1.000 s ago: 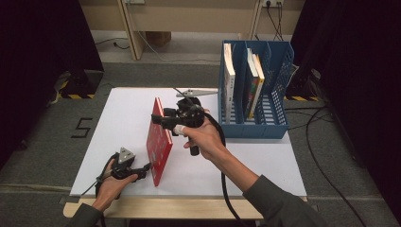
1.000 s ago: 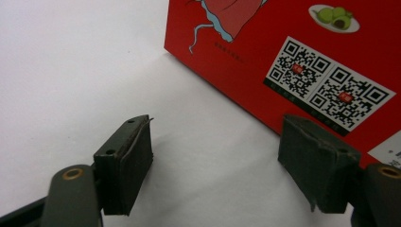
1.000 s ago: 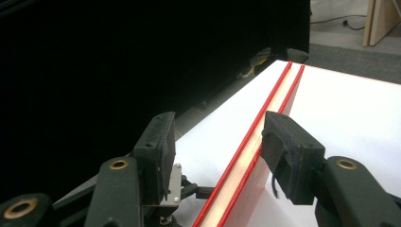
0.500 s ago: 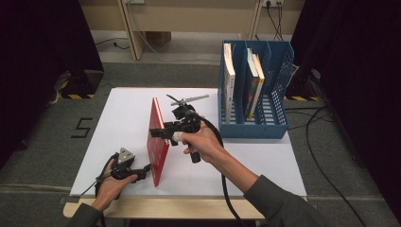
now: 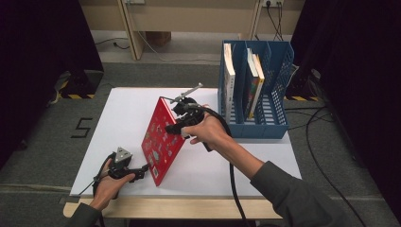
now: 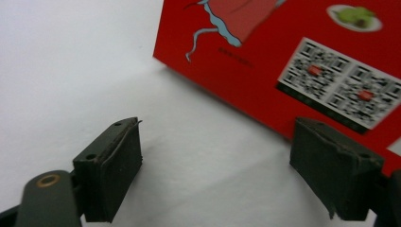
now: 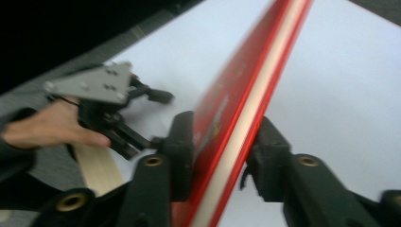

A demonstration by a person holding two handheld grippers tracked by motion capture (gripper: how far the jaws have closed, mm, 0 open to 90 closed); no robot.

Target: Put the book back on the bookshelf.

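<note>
A red book (image 5: 161, 142) stands on its long edge on the white table (image 5: 123, 109) and leans over to the right, its printed cover facing left. My right gripper (image 5: 177, 124) is shut on its upper edge; in the right gripper view both pads of the right gripper (image 7: 227, 123) press on the red book (image 7: 246, 71), having just closed. My left gripper (image 5: 142, 172) rests on the table by the book's near bottom corner. Its jaws have just been opening. In the left gripper view the left gripper (image 6: 217, 132) stands wide open with bare table between its pads, the red book (image 6: 265, 56) just ahead.
A blue file rack (image 5: 274, 94) stands at the table's far right with a few upright books (image 5: 229, 80) in its slots. The table's front edge runs just behind my left hand (image 7: 47, 127). A "5" mark (image 5: 82, 127) lies on the floor to the left.
The book went from nearly upright to leaning right with more of its cover showing. The right gripper came down a little with the book's top edge. The left hand stayed put.
</note>
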